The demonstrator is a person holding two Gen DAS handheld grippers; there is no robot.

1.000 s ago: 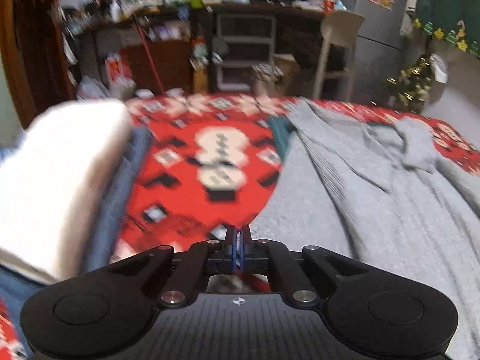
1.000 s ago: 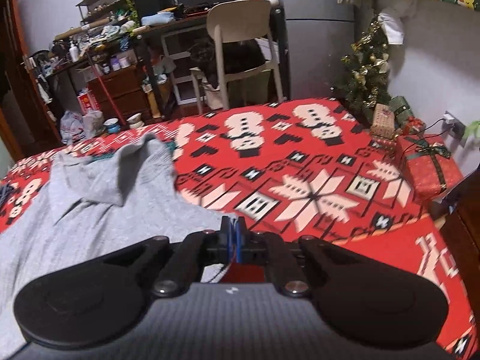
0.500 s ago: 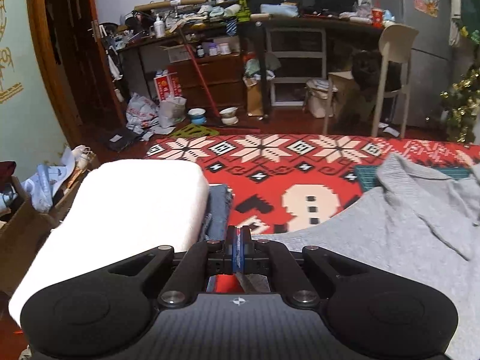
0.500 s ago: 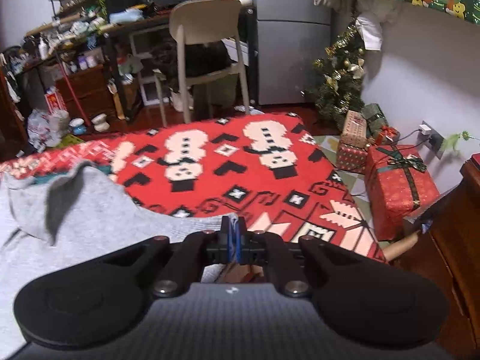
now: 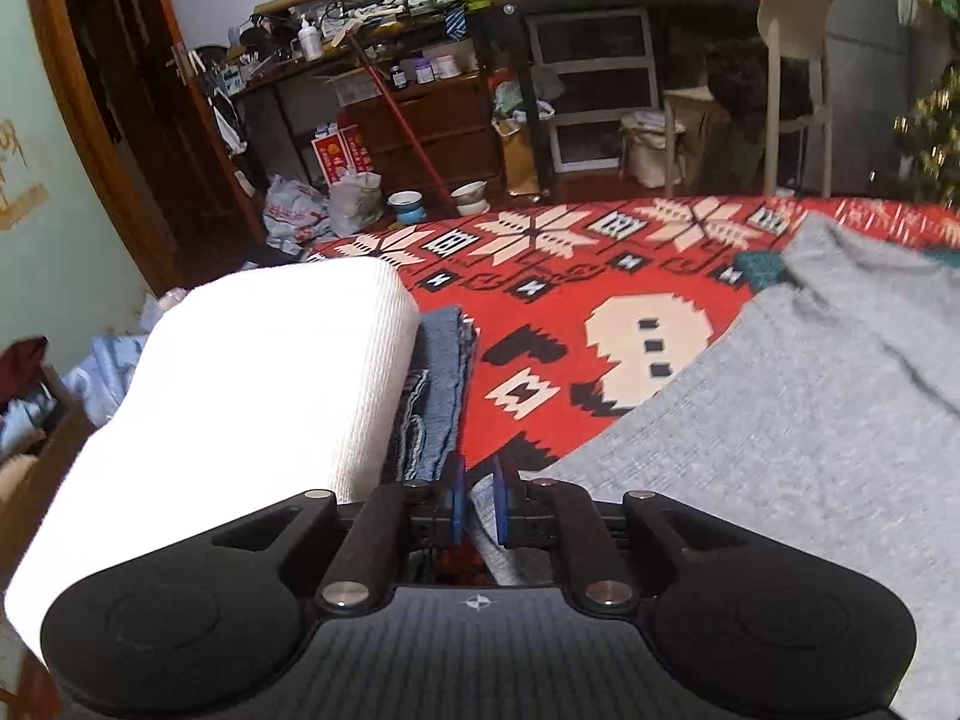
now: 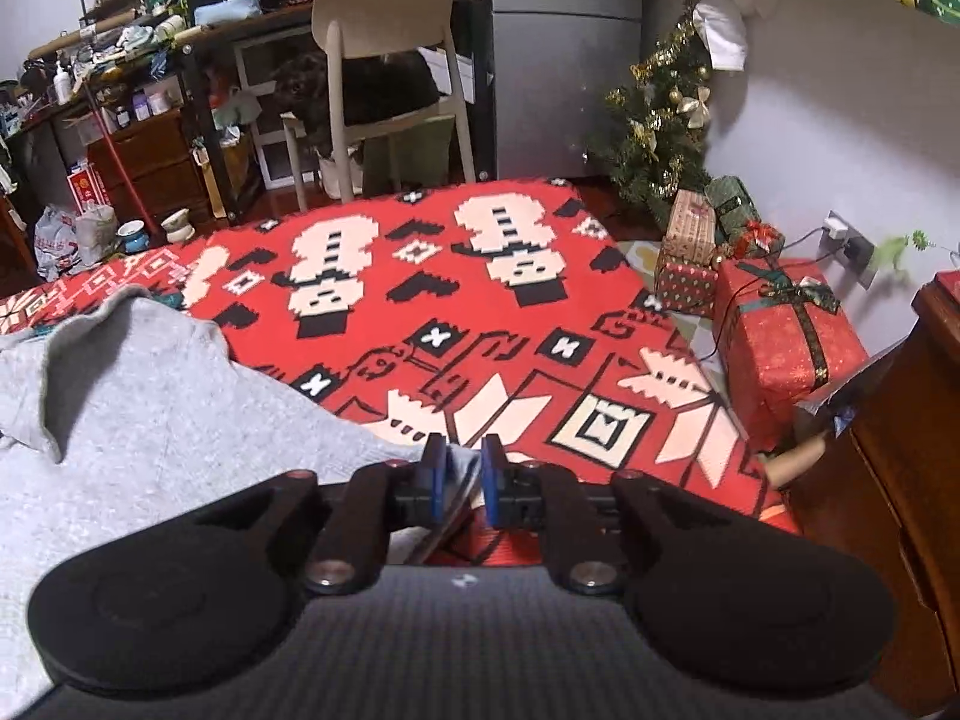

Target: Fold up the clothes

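Note:
A grey knit garment (image 5: 780, 450) lies spread on the red patterned blanket (image 5: 570, 276). My left gripper (image 5: 477, 501) is at the garment's near left corner. Its jaws are opening, and a slip of grey cloth lies loose in the narrow gap between the blue pads. In the right wrist view the same grey garment (image 6: 150, 420) fills the left side of the blanket (image 6: 420, 300). My right gripper (image 6: 461, 480) is at its near right edge. Its jaws are opening too, with the cloth's edge lying between them, unpinched.
A folded white garment (image 5: 258, 408) sits on folded blue denim (image 5: 441, 372) to the left of the left gripper. Wrapped gift boxes (image 6: 786, 336), a small Christmas tree (image 6: 660, 120) and a wooden cabinet (image 6: 900, 480) flank the bed's right side. A chair (image 6: 384, 30) and a cluttered desk (image 5: 420, 60) stand beyond.
Both pairs of pads, pressed together before, now stand slightly apart. The left view has swung left towards the white stack, and the right view has swung right towards the gifts.

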